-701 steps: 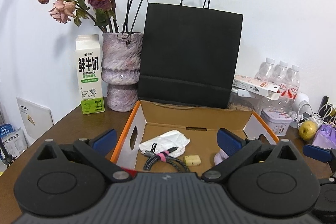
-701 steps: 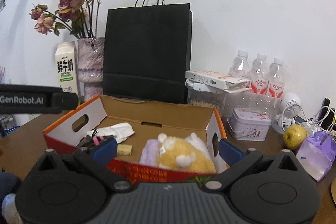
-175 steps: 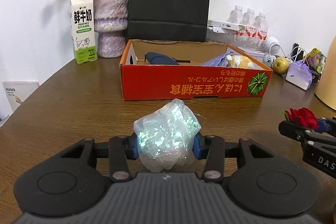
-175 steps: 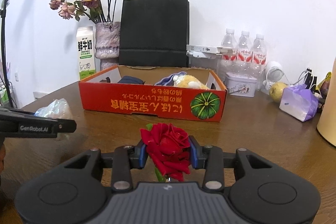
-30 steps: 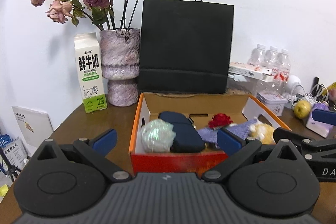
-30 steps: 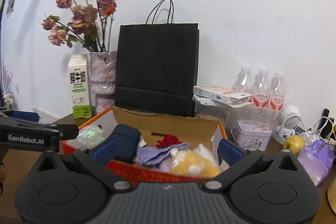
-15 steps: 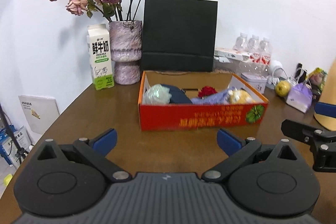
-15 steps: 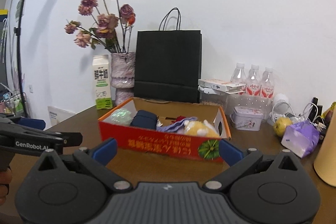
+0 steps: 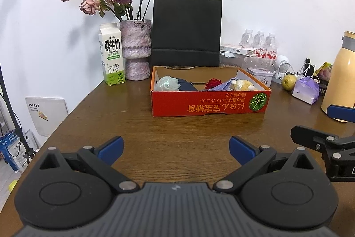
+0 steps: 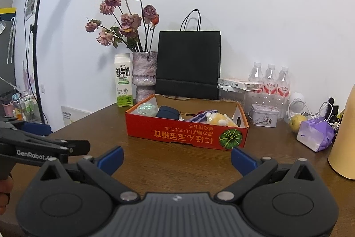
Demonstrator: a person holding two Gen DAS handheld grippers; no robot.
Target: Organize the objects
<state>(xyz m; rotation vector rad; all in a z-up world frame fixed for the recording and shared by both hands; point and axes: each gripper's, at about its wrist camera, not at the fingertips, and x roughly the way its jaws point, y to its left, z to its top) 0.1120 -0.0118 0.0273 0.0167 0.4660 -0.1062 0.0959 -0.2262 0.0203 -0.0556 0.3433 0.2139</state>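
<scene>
Both wide-open, empty claws [image 9: 175,148] [image 10: 176,158] farther back from possibly full red box [image 9: 210,103].

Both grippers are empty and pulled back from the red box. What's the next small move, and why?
Probably hold both grippers where they are. The left gripper and right gripper are open and empty, and the table in front of the red box shows nothing loose. The iridescent ball, red rose and yellow plush lie inside it.
</scene>
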